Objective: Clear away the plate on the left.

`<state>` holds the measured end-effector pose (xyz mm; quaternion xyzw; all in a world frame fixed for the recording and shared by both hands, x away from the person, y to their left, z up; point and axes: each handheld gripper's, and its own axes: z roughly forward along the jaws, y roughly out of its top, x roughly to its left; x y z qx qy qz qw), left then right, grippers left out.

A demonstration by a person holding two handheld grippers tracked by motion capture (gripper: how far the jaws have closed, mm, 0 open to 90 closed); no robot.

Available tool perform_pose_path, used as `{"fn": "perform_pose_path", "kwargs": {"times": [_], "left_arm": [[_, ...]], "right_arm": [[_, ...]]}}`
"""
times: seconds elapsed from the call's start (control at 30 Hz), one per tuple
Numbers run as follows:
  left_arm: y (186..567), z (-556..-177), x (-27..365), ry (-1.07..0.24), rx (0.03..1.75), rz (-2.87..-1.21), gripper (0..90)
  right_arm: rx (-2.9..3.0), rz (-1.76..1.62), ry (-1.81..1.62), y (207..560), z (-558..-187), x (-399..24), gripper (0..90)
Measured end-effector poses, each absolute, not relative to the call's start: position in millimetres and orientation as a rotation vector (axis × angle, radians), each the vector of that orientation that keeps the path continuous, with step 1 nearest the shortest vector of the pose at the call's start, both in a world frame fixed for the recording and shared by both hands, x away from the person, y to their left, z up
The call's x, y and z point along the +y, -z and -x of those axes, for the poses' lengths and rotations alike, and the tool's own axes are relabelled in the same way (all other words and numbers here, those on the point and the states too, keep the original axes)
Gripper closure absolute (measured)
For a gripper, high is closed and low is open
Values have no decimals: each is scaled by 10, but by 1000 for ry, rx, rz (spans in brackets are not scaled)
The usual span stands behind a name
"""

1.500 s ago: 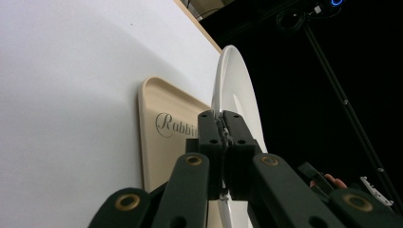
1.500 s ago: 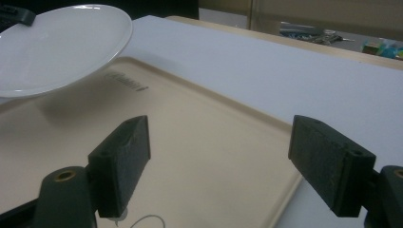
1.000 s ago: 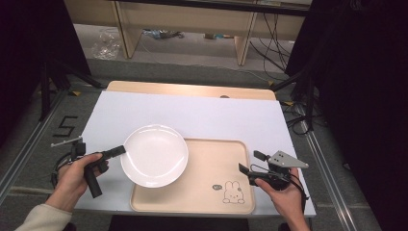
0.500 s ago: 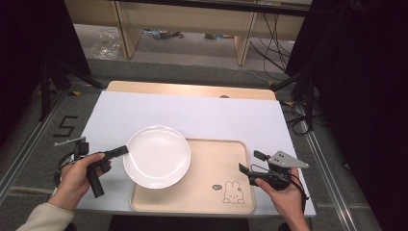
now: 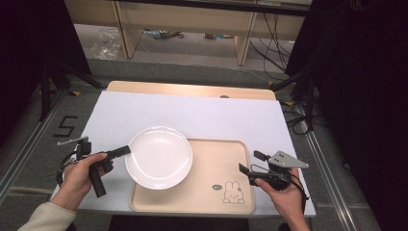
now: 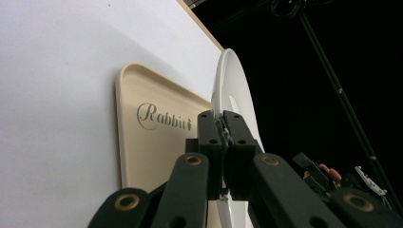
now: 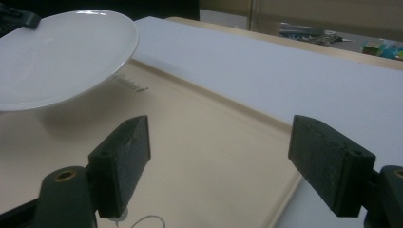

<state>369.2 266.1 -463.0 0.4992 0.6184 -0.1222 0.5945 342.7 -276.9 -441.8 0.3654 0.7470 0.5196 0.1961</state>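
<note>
A white plate (image 5: pixel 159 158) hangs tilted over the left part of a beige tray (image 5: pixel 216 166) that bears a rabbit drawing. My left gripper (image 5: pixel 126 150) is shut on the plate's left rim; the left gripper view has its jaws pinched on the plate's edge (image 6: pixel 228 90), with the tray (image 6: pixel 147 142) and its "Rabbit" lettering beyond. At the tray's right edge my right gripper (image 5: pixel 251 162) stands open with nothing between its jaws. In the right gripper view (image 7: pixel 218 161) the lifted plate (image 7: pixel 62 52) shows at upper left above the tray (image 7: pixel 190 152).
The tray lies on a white sheet (image 5: pixel 202 115) that covers a wooden table (image 5: pixel 192 89). Desk legs and cables stand on the floor behind the table. Dark curtains flank both sides.
My left gripper has carried the plate slightly to the right, farther over the tray. The right gripper has stayed where it was, still open.
</note>
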Motion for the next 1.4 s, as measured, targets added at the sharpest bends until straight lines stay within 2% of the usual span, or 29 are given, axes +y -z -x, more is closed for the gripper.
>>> {"fn": "perform_pose_path", "kwargs": {"times": [1.4], "left_arm": [[4675, -3764, 2388, 340, 1441, -1193, 865]], "right_arm": [[2089, -1020, -1458, 4420, -3427, -2767, 228]]}}
